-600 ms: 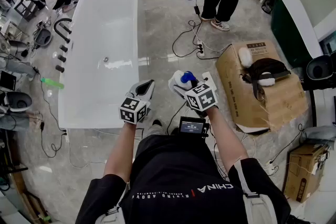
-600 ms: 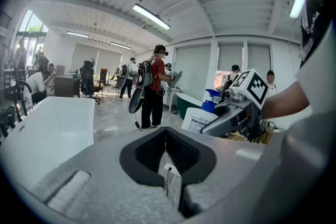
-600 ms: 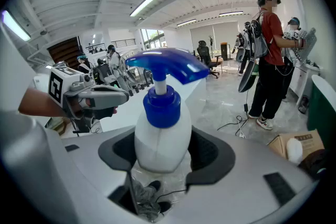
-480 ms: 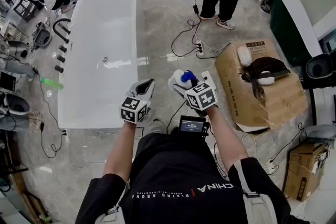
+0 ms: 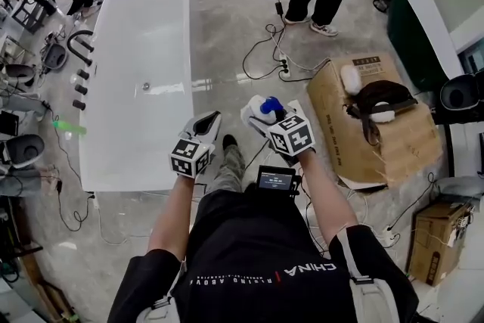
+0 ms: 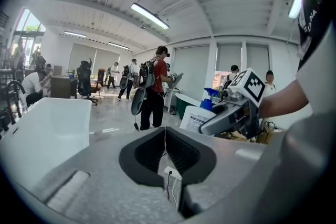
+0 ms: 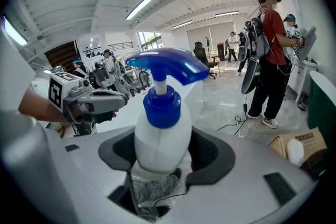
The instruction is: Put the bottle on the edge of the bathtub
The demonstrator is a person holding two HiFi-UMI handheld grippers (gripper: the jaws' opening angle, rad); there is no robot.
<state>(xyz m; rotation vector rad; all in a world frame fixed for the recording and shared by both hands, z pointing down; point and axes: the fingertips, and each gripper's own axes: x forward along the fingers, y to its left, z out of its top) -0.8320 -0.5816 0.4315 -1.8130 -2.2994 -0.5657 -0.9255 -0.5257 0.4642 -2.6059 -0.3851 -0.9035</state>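
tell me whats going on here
A person stands beside a white bathtub with a tool in each hand. The right tool is closed on a white pump bottle with a blue top, held in the air. The left tool is shut and empty. The bottle is not yet on the tub's edge.

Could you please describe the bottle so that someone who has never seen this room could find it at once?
Start from the long white bathtub on the floor; the person stands at its near end holding two grippers. The bottle is clamped in the right gripper, on the side away from the tub. Its rounded white body and blue pump top mark it out, and the left gripper beside it holds nothing.
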